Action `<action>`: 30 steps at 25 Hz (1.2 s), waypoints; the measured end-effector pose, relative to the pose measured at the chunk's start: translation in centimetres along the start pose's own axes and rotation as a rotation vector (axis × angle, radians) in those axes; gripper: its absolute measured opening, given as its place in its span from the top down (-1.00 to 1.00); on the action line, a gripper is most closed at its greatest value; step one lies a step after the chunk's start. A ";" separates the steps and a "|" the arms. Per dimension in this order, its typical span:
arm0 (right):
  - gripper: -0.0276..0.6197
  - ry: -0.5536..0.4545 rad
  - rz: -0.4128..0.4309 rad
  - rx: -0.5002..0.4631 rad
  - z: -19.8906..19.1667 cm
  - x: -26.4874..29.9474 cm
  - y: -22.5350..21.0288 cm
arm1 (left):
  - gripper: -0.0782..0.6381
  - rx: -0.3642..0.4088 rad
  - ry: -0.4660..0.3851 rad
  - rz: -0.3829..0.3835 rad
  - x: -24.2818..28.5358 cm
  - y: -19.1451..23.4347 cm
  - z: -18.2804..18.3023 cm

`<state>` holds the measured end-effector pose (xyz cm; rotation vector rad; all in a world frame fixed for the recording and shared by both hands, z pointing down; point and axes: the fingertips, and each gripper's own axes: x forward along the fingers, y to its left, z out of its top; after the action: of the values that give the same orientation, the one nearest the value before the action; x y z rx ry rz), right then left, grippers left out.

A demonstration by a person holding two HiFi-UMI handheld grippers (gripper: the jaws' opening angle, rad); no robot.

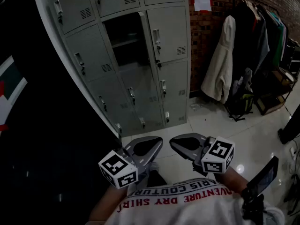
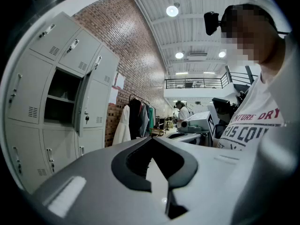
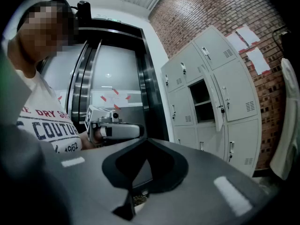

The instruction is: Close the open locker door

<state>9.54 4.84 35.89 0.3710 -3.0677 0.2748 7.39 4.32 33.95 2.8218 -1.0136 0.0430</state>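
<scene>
The grey locker bank (image 1: 98, 64) stands ahead of me against the wall. One door (image 1: 144, 35) in the middle column hangs open, edge-on, beside its dark compartment (image 1: 123, 37) with a shelf. The door (image 2: 82, 102) also shows in the left gripper view and the door (image 3: 216, 108) in the right gripper view. Both grippers are held low, close to the person's shirt and far from the lockers. My left gripper (image 1: 158, 144) and right gripper (image 1: 173, 143) point toward each other. Each has its jaws together with nothing between them: left gripper (image 2: 151, 138), right gripper (image 3: 146, 139).
A clothes rack (image 1: 255, 32) with dark garments and a white coat (image 1: 222, 62) stands right of the lockers by the brick wall (image 1: 206, 41). A dark bag (image 1: 239, 102) lies on the pale tiled floor (image 1: 211, 125). A black wall (image 1: 42, 139) rises at left.
</scene>
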 end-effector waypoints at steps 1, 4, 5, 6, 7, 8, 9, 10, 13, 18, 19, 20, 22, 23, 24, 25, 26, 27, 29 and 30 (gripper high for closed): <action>0.92 0.002 -0.004 0.000 0.1 1.1 -1.3 | 0.77 0.004 0.006 -0.004 0.5 1.4 0.0; 0.92 0.007 -0.011 0.001 0.5 4.7 -5.0 | 0.77 0.008 0.009 -0.021 1.7 6.2 0.0; 0.92 0.009 -0.013 0.000 0.7 6.0 -6.3 | 0.77 0.006 0.006 -0.027 2.1 8.0 0.1; 0.92 0.011 -0.016 0.001 0.9 7.5 -7.6 | 0.77 0.000 0.005 -0.030 2.4 10.0 0.2; 0.92 0.014 -0.022 0.006 1.1 8.9 -9.1 | 0.77 -0.009 0.006 -0.031 2.6 12.2 0.3; 0.92 0.017 -0.030 0.015 1.4 10.4 -10.5 | 0.77 -0.020 0.007 -0.029 2.8 14.4 0.5; 0.92 0.019 -0.038 0.025 1.8 11.8 -12.0 | 0.77 -0.030 0.008 -0.027 3.0 16.6 0.9; 0.93 0.019 -0.045 0.033 2.3 13.3 -13.4 | 0.77 -0.037 0.008 -0.025 3.1 18.8 1.4; 0.92 0.019 -0.066 0.028 4.4 17.2 -17.3 | 0.77 -0.037 0.008 -0.027 3.6 24.6 3.2; 0.92 -0.015 -0.079 0.009 7.9 21.2 -21.1 | 0.77 -0.014 -0.012 -0.059 4.6 30.0 6.1; 0.92 -0.012 -0.081 0.005 8.1 21.6 -21.5 | 0.77 -0.015 -0.013 -0.064 4.8 30.5 6.4; 0.92 -0.006 -0.085 0.004 8.2 21.9 -22.0 | 0.77 -0.017 -0.012 -0.066 5.0 31.1 6.6; 0.92 0.006 -0.100 0.011 7.9 22.4 -23.3 | 0.77 -0.024 -0.006 -0.065 5.3 32.3 6.6; 0.92 0.012 -0.110 0.018 7.7 22.5 -24.0 | 0.77 -0.030 -0.004 -0.064 5.5 33.0 6.5; 0.92 0.018 -0.123 0.026 7.4 22.5 -24.7 | 0.77 -0.037 -0.002 -0.062 5.6 33.6 6.4; 0.92 0.023 -0.140 0.034 7.2 22.4 -25.5 | 0.77 -0.045 0.002 -0.063 5.7 34.1 6.3; 0.92 0.025 -0.162 0.038 7.1 22.0 -26.4 | 0.77 -0.052 0.005 -0.067 5.9 34.6 6.1; 0.92 0.024 -0.187 0.035 7.2 21.6 -27.3 | 0.77 -0.057 0.005 -0.072 6.1 35.0 5.9; 0.92 0.008 -0.244 0.007 8.5 20.5 -29.6 | 0.77 -0.056 0.004 -0.079 6.4 35.8 5.8; 0.92 -0.008 -0.275 -0.014 9.5 20.0 -30.9 | 0.77 -0.053 0.006 -0.079 6.6 36.2 5.9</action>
<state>-2.62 -31.05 33.00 0.7843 -2.9734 0.2398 -10.66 -28.31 33.12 2.8082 -0.8879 0.0157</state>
